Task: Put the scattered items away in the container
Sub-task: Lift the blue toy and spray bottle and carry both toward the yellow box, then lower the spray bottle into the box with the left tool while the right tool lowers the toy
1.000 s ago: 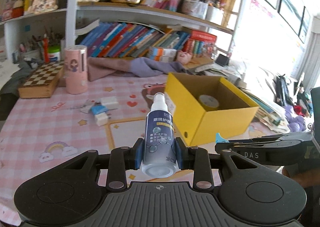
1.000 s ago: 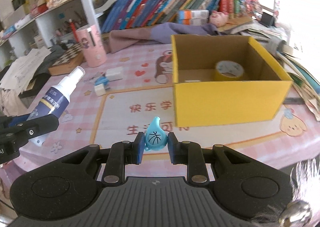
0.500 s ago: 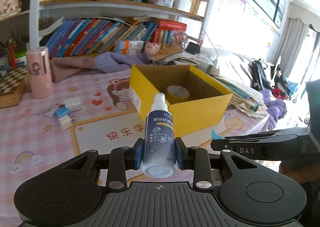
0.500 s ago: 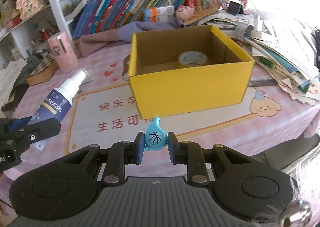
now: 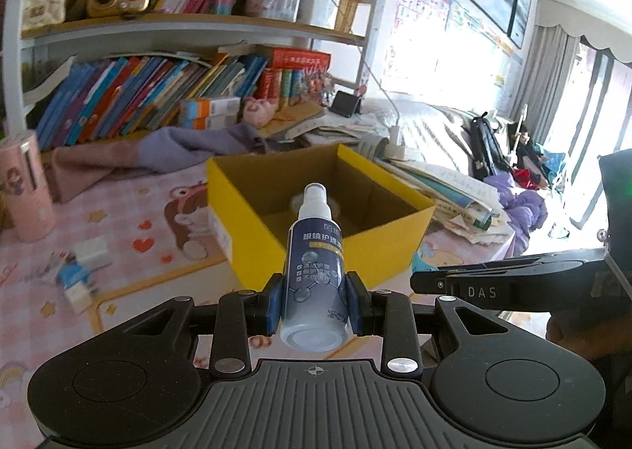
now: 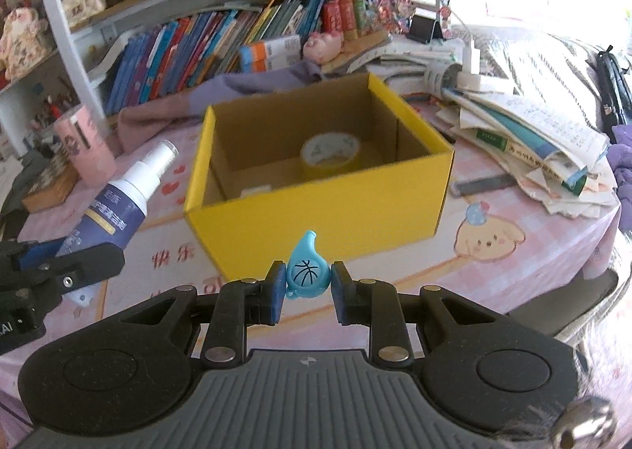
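While the open yellow cardboard box (image 6: 316, 208) fills the frame's centre with a tape roll (image 6: 330, 150) on its floor, the left gripper (image 5: 314, 304) clamps a white-capped spray bottle (image 5: 316, 263) at bottom centre. The right gripper (image 6: 307, 291) pinches a small blue basketball-marked whistle (image 6: 307, 271), low in frame before the box's front wall.

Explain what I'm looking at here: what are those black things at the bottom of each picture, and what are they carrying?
Each is a hand-held tool with two fingers, one in each of a person's hands, with a camera behind it looking forward. The left tool pinches a spray bottle; the right tool pinches a small blue whistle. Ahead, on a pink tablecloth, stands an open yellow box with a roll of tape inside. A pink tumbler and small erasers sit to the left. Each tool also shows in the other's picture.
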